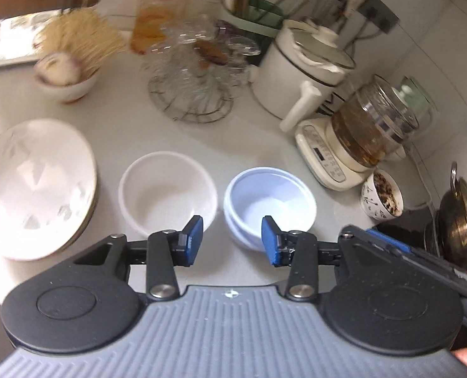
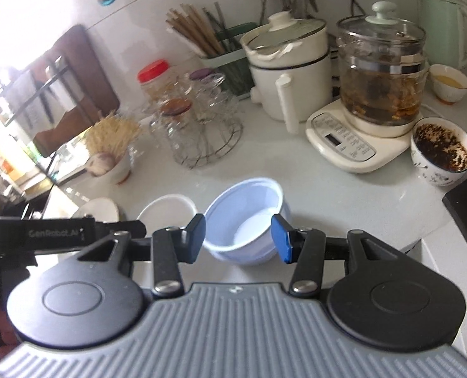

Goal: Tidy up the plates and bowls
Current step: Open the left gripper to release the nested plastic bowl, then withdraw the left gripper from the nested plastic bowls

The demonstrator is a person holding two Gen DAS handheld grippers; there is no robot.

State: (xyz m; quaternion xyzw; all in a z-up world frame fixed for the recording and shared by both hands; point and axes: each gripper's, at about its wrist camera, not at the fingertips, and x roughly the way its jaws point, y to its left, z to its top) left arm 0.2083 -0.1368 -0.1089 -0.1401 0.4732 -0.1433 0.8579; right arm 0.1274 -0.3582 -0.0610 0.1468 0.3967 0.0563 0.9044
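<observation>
A stack of white plates (image 1: 34, 186) lies at the left of the counter. A white bowl (image 1: 167, 189) sits in the middle, with a pale blue stack of bowls (image 1: 269, 201) to its right. My left gripper (image 1: 232, 241) is open and empty, hovering just in front of the gap between the two. My right gripper (image 2: 239, 238) is open and empty, its fingers on either side of the near rim of the blue bowls (image 2: 249, 220) and apart from it. The white bowl (image 2: 167, 212) and a plate edge (image 2: 99, 209) show to the left there.
Behind stand a small bowl with garlic and noodles (image 1: 64, 75), a wire rack of glasses (image 1: 192, 94), a red-lidded jar (image 1: 157, 12), a white pot (image 1: 299, 75), a glass kettle on its base (image 1: 359, 138), a cup of tea leaves (image 1: 381, 195) and a metal pan (image 1: 460, 220).
</observation>
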